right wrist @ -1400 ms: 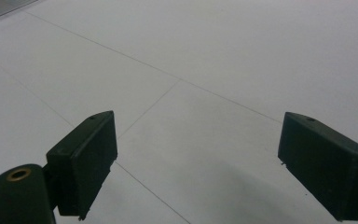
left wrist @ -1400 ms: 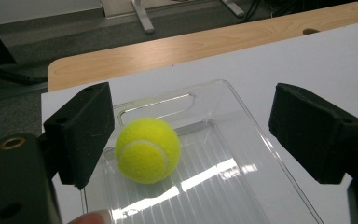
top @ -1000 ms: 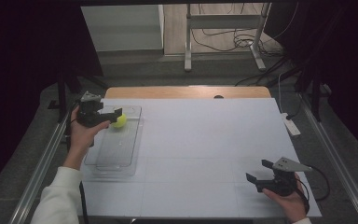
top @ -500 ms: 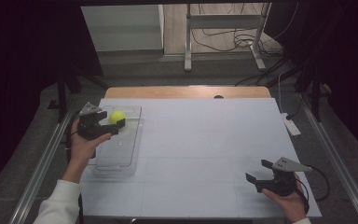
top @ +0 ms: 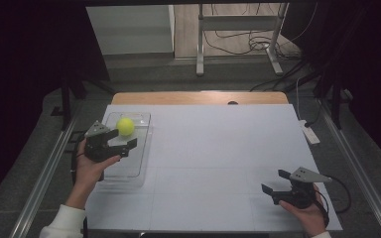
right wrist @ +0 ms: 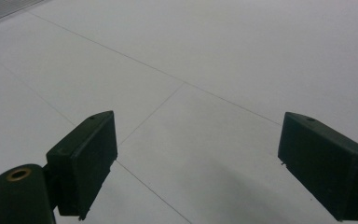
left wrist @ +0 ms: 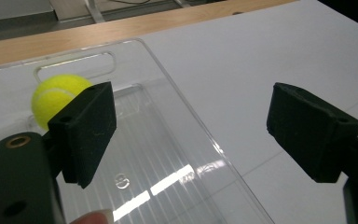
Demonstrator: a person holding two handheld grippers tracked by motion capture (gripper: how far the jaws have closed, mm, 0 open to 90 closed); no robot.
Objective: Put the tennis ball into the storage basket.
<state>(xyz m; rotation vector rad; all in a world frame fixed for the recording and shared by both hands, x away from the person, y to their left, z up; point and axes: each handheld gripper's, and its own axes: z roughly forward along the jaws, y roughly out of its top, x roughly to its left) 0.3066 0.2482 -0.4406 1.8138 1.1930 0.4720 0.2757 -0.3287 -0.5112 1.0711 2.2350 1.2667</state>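
A yellow-green tennis ball [top: 125, 126] lies at the far end of a clear plastic tray [top: 129, 166] on the left of the white table. My left gripper [top: 123, 139] hovers over the tray just on the near side of the ball, apart from it. Its jaws are open and have just been closing a little, with nothing between them. In the left gripper view the ball [left wrist: 56, 95] peeks out behind the left fingertip [left wrist: 86, 133], above the ribbed tray floor [left wrist: 140, 154]. My right gripper [top: 275, 182] rests open at the table's near right, over bare tabletop [right wrist: 191, 163].
A small white device [top: 310, 135] lies at the table's right edge. A wooden strip [top: 198, 97] borders the far side. Metal rails [top: 44, 183] run along both sides, and a metal stand [top: 238, 22] is on the floor beyond.
The left hand has drawn back toward the person and sunk a little, leaving the ball at the tray's far end. The right hand has kept still.
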